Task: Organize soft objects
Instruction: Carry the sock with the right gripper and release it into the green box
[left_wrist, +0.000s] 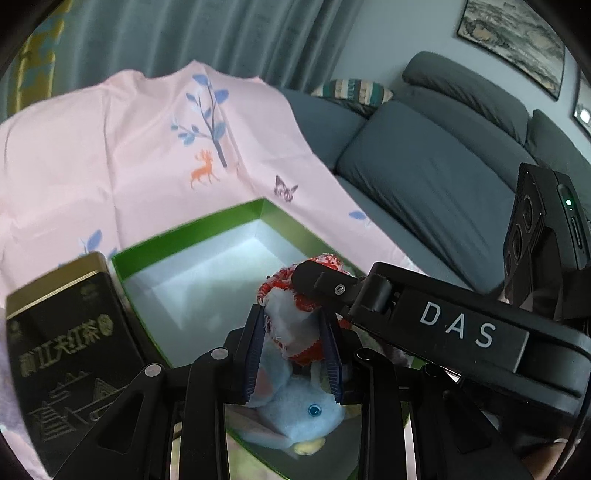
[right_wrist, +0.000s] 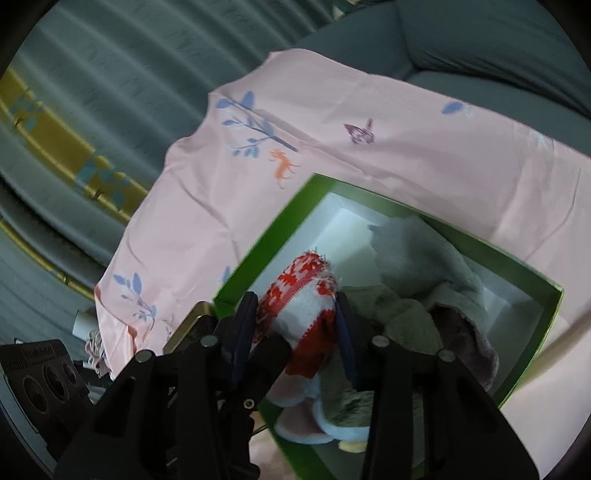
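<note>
Dim, bluish daylight; glare whitens the green box floor. Right wrist view motion-blurred; fisheye bends and darkens edges beyond it.

Ahead of me a pink printed cloth drapes the surface, and a black tea tin stands at my lower left. Behind it hang grey-green curtains, with a grey sofa, a striped cushion and a framed landscape painting off to my right.

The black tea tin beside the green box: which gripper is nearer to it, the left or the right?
Left. The left gripper works just beside the black tea tin, which stands against the green box. The right gripper is farther, over the box on its other side.
</note>
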